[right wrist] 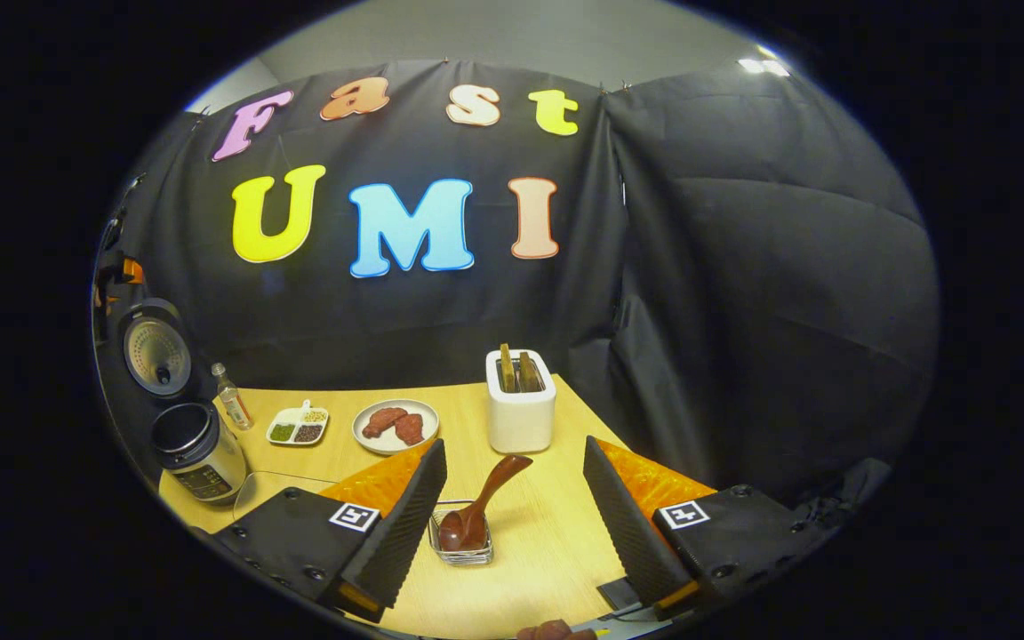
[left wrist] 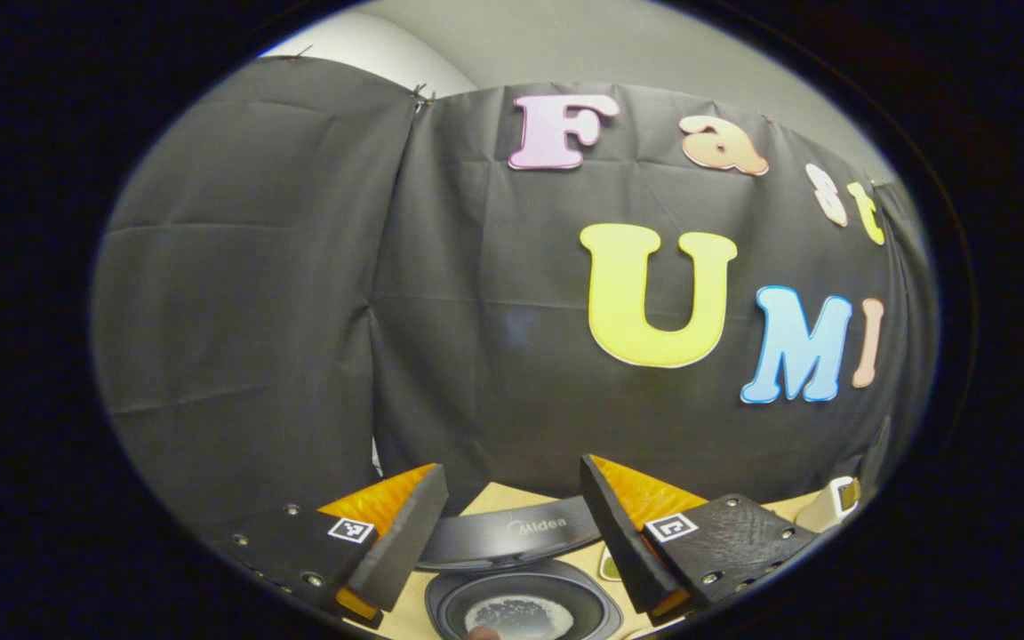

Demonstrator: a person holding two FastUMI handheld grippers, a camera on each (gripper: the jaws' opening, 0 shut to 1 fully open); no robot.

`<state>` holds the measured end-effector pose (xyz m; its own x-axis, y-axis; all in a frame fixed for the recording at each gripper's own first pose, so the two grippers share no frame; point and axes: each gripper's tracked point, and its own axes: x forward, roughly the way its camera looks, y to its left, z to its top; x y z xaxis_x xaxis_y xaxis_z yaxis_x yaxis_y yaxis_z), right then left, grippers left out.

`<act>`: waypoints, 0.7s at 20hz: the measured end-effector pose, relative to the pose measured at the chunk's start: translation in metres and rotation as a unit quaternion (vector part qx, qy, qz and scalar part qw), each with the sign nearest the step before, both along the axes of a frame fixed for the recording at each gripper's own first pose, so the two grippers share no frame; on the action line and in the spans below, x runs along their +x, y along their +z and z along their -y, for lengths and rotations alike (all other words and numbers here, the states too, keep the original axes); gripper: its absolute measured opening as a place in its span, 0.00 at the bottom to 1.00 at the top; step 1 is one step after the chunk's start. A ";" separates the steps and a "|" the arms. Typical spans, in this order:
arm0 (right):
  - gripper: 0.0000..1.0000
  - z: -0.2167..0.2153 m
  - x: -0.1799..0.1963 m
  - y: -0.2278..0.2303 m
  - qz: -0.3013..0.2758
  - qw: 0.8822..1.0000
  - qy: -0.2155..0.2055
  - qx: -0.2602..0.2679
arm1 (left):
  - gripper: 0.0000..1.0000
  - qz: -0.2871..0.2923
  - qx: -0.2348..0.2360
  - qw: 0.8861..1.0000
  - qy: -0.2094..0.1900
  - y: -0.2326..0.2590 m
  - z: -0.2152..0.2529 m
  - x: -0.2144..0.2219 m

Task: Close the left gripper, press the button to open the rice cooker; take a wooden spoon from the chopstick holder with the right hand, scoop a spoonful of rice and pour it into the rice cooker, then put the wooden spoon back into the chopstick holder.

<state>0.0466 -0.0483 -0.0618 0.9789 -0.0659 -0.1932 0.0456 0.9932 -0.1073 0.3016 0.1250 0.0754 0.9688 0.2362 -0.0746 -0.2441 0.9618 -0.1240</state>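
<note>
Spoon (right wrist: 481, 502) lies with its bowl in a small clear glass dish (right wrist: 461, 544) at the lower centre of the right gripper view, handle slanting up to the right toward a white holder (right wrist: 521, 418). The holder stands upright on the table (right wrist: 556, 533) just behind the dish, with wooden pieces sticking out of its top. The right gripper (right wrist: 512, 507) has its fingers spread wide, one on each side of the dish, touching nothing.

At the far left of that view the cooker (right wrist: 196, 449) stands with its lid (right wrist: 156, 354) raised. Beside it, toward the centre, are a small bottle (right wrist: 230, 407), a divided white dish (right wrist: 297, 426) of seasonings and a plate (right wrist: 396, 426) with reddish pieces.

In the left gripper view the cooker (left wrist: 521, 604) sits at the bottom centre, open, with a pale patch of contents in its dark pot; I cannot tell what they are. The left gripper (left wrist: 512, 524) is also wide apart, holding nothing, above the cooker.
</note>
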 end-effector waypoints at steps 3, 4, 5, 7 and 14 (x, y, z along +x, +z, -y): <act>0.98 -0.012 -0.018 0.002 -0.002 1.000 0.001 -0.030 | 0.93 -0.034 -0.016 0.999 0.002 -0.024 -0.003 0.024; 0.99 -0.014 -0.022 0.001 -0.005 0.999 0.000 -0.035 | 0.94 -0.046 -0.029 0.999 0.003 -0.034 0.000 0.025; 0.97 -0.017 -0.027 -0.001 -0.009 0.999 -0.003 -0.031 | 0.95 -0.046 -0.029 0.998 0.010 -0.041 -0.017 0.033; 1.00 -0.028 -0.035 -0.011 -0.023 1.000 0.003 -0.008 | 0.97 -0.039 -0.021 0.999 0.014 -0.038 -0.012 0.030; 1.00 -0.045 -0.032 -0.029 -0.040 0.997 0.062 0.000 | 0.98 -0.087 -0.035 0.996 -0.005 -0.062 0.020 -0.009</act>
